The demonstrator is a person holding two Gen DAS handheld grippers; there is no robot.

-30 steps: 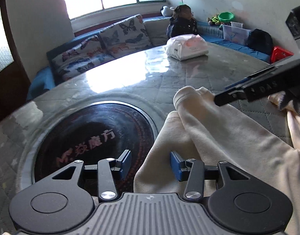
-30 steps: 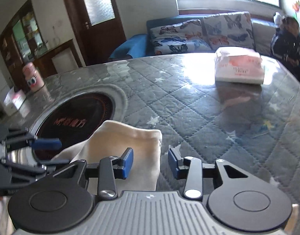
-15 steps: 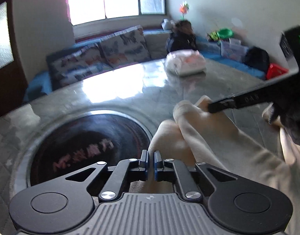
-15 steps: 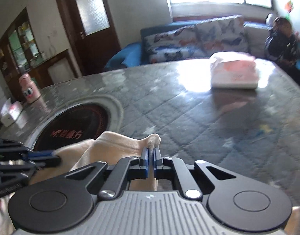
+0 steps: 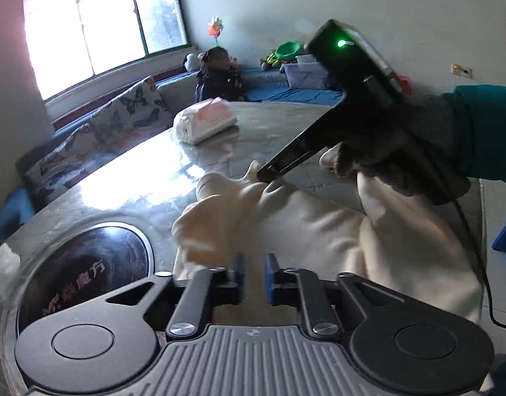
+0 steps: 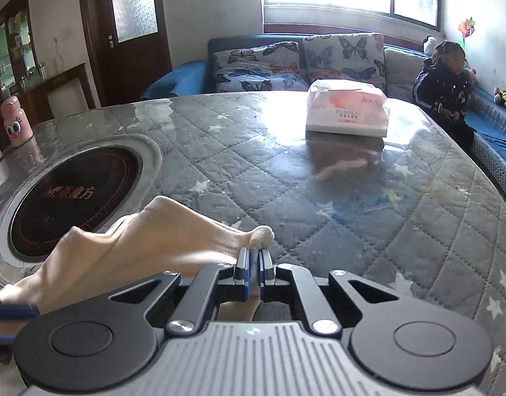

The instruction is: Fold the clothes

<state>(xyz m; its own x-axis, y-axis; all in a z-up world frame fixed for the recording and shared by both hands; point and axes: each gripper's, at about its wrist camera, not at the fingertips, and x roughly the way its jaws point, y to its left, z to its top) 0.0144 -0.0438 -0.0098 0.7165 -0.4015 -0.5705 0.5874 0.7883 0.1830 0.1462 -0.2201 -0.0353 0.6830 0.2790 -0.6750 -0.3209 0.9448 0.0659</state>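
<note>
Left grip gone, right grip holding.
My left gripper (image 5: 254, 275) has just been opening, released over the cream garment (image 5: 319, 231) on the quilted table (image 6: 319, 198); my right gripper (image 6: 253, 272) pinches its raised corner. One-handed fold likely.

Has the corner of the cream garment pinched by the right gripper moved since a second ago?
Yes. The cream garment corner in the shut right gripper has been dragged right, away from the round black hob, across the quilted table.
</note>
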